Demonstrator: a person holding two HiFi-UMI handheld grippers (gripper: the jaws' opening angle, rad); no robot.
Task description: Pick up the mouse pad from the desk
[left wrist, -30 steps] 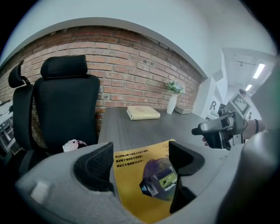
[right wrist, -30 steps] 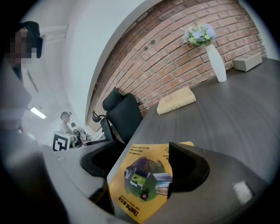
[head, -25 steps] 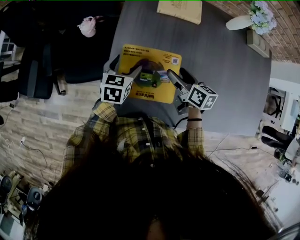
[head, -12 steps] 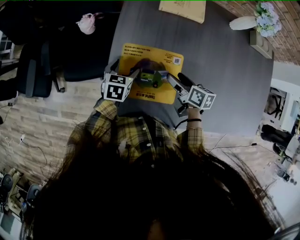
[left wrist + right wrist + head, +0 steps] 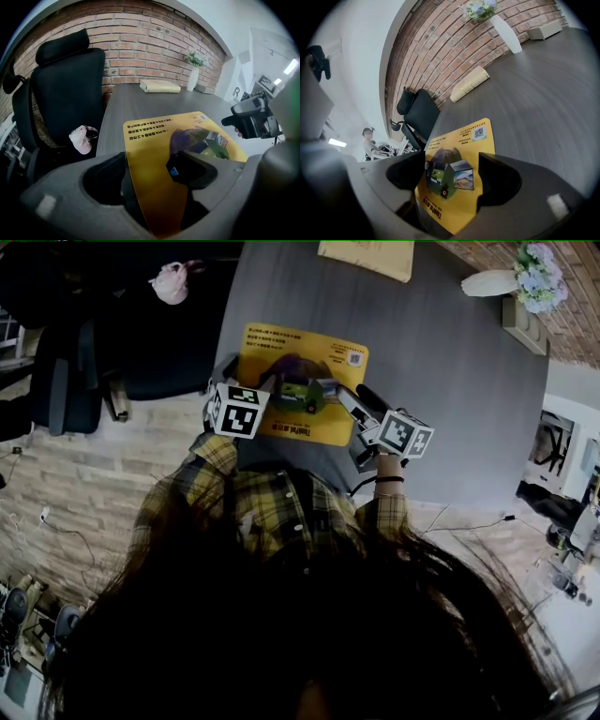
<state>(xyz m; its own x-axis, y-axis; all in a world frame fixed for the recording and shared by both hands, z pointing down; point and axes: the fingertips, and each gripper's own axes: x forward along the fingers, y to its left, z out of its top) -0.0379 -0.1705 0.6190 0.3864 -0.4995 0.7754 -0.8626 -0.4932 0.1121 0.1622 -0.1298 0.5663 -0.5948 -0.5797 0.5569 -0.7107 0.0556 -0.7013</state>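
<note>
Between left gripper's (image 5: pixel 151 169) just-narrowing and right gripper's (image 5: pixel 453 177) fingers (image 5: pixel 500 182), all open, lies mouse pad (image 5: pixel 286 351).

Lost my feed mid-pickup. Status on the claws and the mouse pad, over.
Left claw open, jaws just closing, mouse pad edge between them, not gripped. Right claw open at pad's right side. Pad flat on desk. Nothing in the way.
</note>
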